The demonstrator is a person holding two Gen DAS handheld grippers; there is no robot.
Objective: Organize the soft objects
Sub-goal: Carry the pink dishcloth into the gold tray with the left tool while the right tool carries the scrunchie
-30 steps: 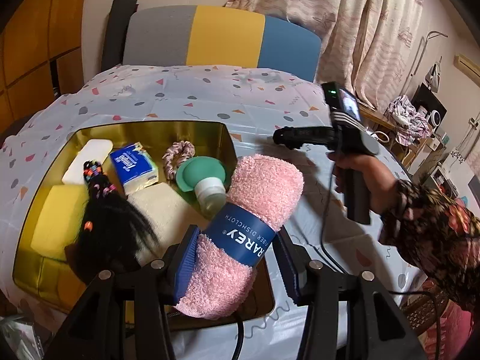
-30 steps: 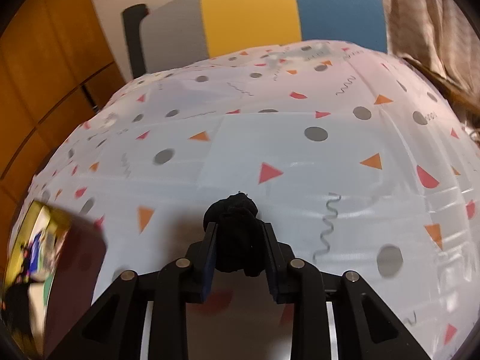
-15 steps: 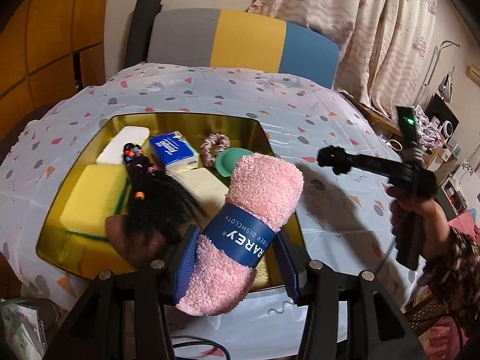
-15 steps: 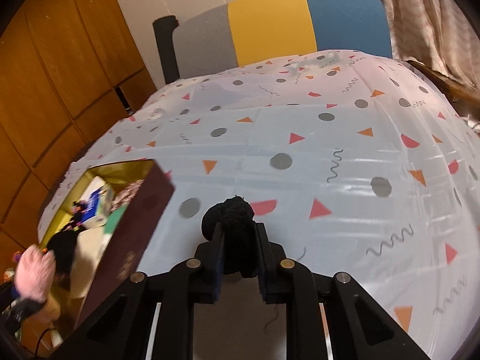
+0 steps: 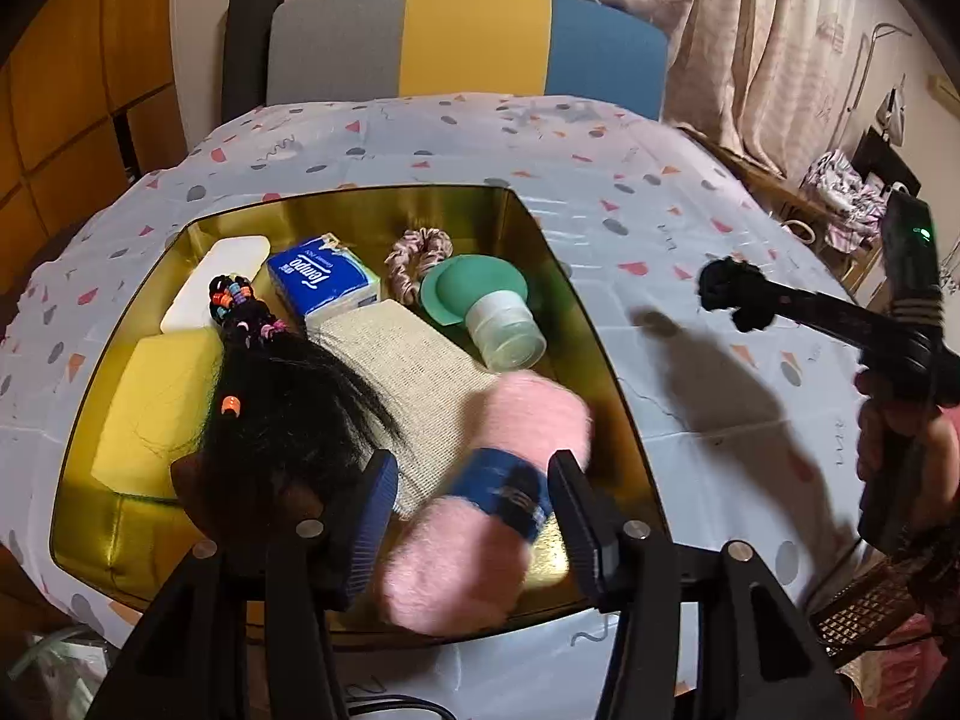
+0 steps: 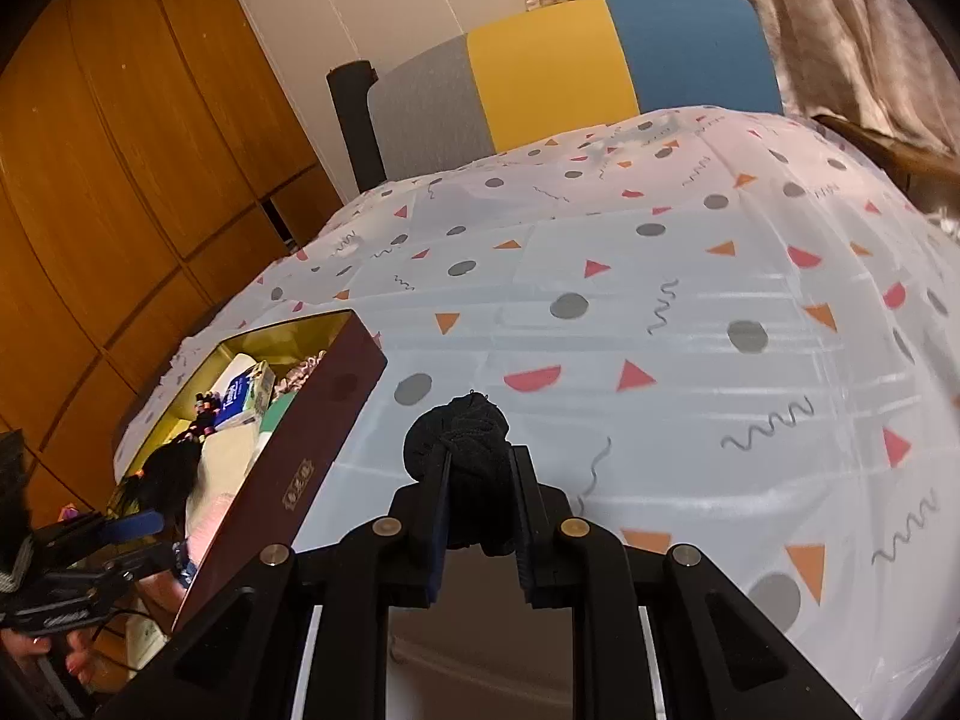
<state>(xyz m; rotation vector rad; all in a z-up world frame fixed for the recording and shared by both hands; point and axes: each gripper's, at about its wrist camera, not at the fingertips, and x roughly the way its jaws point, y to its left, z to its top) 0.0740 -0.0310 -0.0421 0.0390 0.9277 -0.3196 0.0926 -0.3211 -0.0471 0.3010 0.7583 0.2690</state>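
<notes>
A gold-lined box (image 5: 540, 228) sits on the patterned tablecloth. A rolled pink dishcloth (image 5: 486, 504) with a blue band lies blurred in the box's near right corner, between the spread fingers of my left gripper (image 5: 474, 516), which is open. My right gripper (image 6: 480, 516) is shut on a black fabric ball (image 6: 462, 438) and holds it above the tablecloth, right of the box (image 6: 300, 456). It also shows in the left wrist view (image 5: 735, 300).
The box holds a black hairpiece with coloured beads (image 5: 270, 396), a yellow sponge (image 5: 150, 408), a white sponge (image 5: 216, 276), a tissue pack (image 5: 324, 282), a beige cloth (image 5: 414, 384), a scrunchie (image 5: 417, 252) and a green-capped bottle (image 5: 486, 312). A tricolour chair back (image 5: 468, 42) stands behind the table.
My left gripper has opened and the pink dishcloth has dropped into the box. My right gripper, with the black ball, has drawn back and risen.
</notes>
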